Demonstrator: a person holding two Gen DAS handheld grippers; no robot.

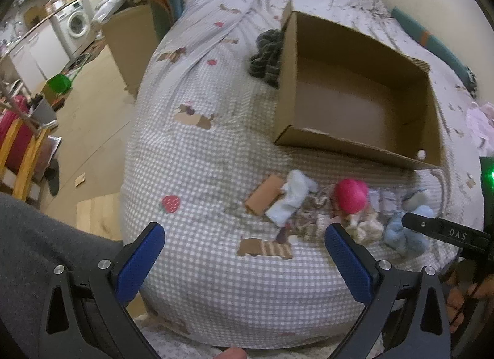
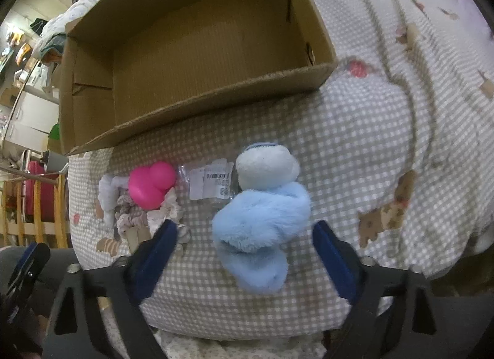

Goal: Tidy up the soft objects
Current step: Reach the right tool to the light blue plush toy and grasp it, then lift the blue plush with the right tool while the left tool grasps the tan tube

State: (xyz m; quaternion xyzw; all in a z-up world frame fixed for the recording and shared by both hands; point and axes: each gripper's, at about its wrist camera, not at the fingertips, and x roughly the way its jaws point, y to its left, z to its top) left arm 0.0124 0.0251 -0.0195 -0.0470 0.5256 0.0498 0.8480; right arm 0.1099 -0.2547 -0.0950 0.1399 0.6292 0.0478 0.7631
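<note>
Blue plush (image 2: 262,220): lies on the checked bedcover (image 2: 355,149), in front of the box (image 2: 191,50), not yet lifted. It sits between my right claw's (image 2: 244,241) pads, which stand spread on either side of it without pressing; nothing is pinched.

Rest of the pile, in a row to its left: labelled plastic packet (image 2: 213,183), pink toy (image 2: 151,184), pale scrunchies (image 2: 166,210), white sock (image 1: 293,198), a scrap of card (image 1: 265,193). All loose on the cover, touching or just beside one another.

Box: open, standing on the bed beyond the pile. Inside I see only a small pale thing at one corner (image 1: 420,154); by my reckoning the sorting has barely begun and every soft item remains to be moved.

My left claw (image 1: 244,249): spread wide over bare cover, holding nothing.
</note>
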